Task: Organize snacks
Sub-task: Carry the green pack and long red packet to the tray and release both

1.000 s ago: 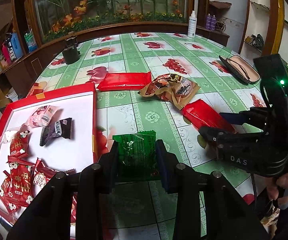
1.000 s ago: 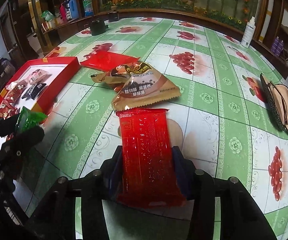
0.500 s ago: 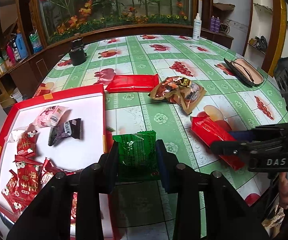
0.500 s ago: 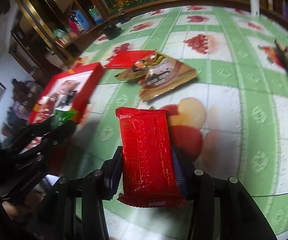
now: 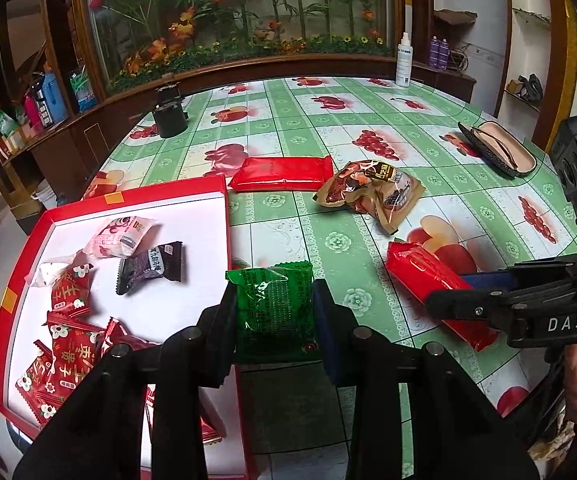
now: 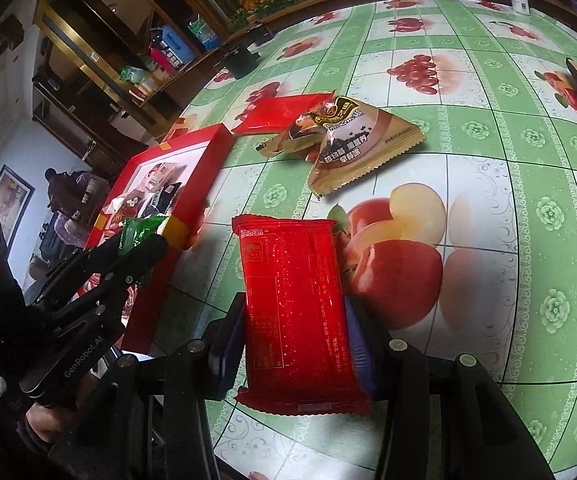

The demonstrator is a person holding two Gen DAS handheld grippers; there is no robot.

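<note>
My left gripper (image 5: 274,308) is shut on a green snack packet (image 5: 274,300) and holds it over the right edge of the red box (image 5: 20,264), which has a white floor and several small snacks inside. My right gripper (image 6: 294,328) is shut on a long red snack packet (image 6: 294,304), lifted above the table; the packet also shows in the left wrist view (image 5: 428,280). The left gripper with its green packet (image 6: 140,230) shows at the left of the right wrist view, next to the red box (image 6: 192,184).
Another red packet (image 5: 280,172) and brown snack bags (image 5: 372,190) lie mid-table on the green fruit-print cloth (image 5: 328,240). A black pot (image 5: 170,114), a spray bottle (image 5: 403,62) and a glasses case (image 5: 496,152) stand farther off. Shelves are at the left.
The right gripper has lifted the red packet off the table and swung it left toward the box. The left gripper has carried the green packet left, over the box edge.
</note>
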